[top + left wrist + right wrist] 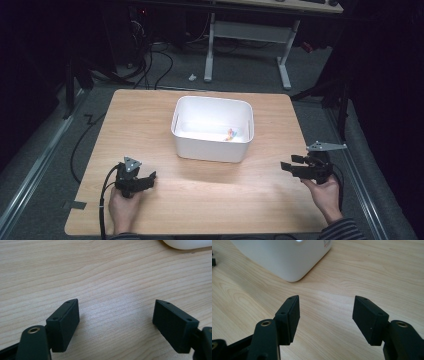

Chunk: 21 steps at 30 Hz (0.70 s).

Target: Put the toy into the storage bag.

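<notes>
On the pale wooden table (150, 125), the left gripper (150, 178) sits at about seven o'clock from the table's middle, held in the person's left hand (122, 207) and pointing toward three o'clock. In the left gripper view its two black jaws stand wide apart over bare wood grain, released, with nothing between them; a sliver of white rim shows at one o'clock.

The white rectangular plastic bin (212, 146) stands at twelve o'clock from the table's middle, upright and open-topped. It lies at about one o'clock from the left gripper and well apart from it. Small colourful bits (230, 134) rest inside on its floor, toward the right wall; they are too small to make out.

The right gripper (288, 164) sits at about four o'clock, held in the right hand (326, 192) and pointing toward nine o'clock. Its jaws are parted and empty. In the right gripper view a rounded corner of the bin (287, 260) stands at eleven o'clock, near the jaw tips but apart from them.
</notes>
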{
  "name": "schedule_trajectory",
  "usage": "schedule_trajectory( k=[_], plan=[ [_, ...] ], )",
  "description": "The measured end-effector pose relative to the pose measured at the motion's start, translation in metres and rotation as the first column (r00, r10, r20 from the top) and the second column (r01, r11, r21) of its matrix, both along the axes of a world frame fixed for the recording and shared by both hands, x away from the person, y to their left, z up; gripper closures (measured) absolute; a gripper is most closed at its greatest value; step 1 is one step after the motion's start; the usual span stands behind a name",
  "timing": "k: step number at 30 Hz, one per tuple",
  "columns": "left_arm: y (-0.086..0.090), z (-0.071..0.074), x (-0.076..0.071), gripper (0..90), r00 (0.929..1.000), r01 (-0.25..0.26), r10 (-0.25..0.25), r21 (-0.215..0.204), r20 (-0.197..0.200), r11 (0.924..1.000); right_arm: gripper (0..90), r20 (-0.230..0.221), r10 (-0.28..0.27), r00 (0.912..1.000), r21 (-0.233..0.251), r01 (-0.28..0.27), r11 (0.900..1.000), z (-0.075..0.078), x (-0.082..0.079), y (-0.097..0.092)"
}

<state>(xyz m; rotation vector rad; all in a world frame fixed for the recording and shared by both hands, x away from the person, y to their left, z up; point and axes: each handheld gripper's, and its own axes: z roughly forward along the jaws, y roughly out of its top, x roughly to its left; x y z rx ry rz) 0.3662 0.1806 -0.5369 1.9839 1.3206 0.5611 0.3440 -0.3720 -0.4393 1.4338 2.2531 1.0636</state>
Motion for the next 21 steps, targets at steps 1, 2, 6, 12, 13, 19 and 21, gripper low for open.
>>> schedule_trajectory(
  k=[1, 2, 6, 12, 13, 19, 21],
  plan=[
    [0.000, 0.000, 0.000, 22.0, 1.0000, 0.000, 0.000, 0.000, 0.000, 1.0000, 39.1, -0.007, -0.004, 1.0000, 0.006, 0.004, 1.0000, -0.003, 0.000, 0.001],
    [0.000, 0.000, 0.000, 22.0, 1.0000, 0.000, 0.000, 0.000, 0.000, 1.0000, 39.0, -0.006, -0.002, 1.0000, 0.008, 0.002, 1.0000, -0.007, 0.000, 0.001],
    [0.000, 0.000, 0.000, 22.0, 1.0000, 0.000, 0.000, 0.000, 0.000, 1.0000, 37.2, -0.012, -0.003, 0.9999, 0.004, 0.003, 1.0000, -0.021, 0.002, 0.006],
    [0.000, 0.000, 0.000, 21.5, 1.0000, 0.002, -0.002, 0.000, 0.000, 1.0000, 36.0, -0.020, 0.007, 0.9998, -0.040, -0.008, 0.9992, -0.037, 0.008, 0.018],
    [0.000, 0.000, 0.000, 21.4, 1.0000, 0.001, -0.001, 0.000, 0.000, 1.0000, 36.0, -0.016, 0.009, 0.9998, -0.045, -0.009, 0.9989, -0.039, 0.009, 0.020],
    [0.000, 0.000, 0.000, 21.2, 1.0000, 0.002, -0.002, 0.000, 0.000, 1.0000, 36.7, -0.004, -0.001, 1.0000, -0.051, 0.001, 0.9987, -0.046, 0.017, 0.030],
    [0.000, 0.000, 0.000, 21.2, 1.0000, 0.002, -0.002, 0.000, 0.000, 1.0000, 36.8, 0.001, 0.003, 1.0000, -0.066, -0.003, 0.9978, -0.050, 0.020, 0.033]
  ],
)
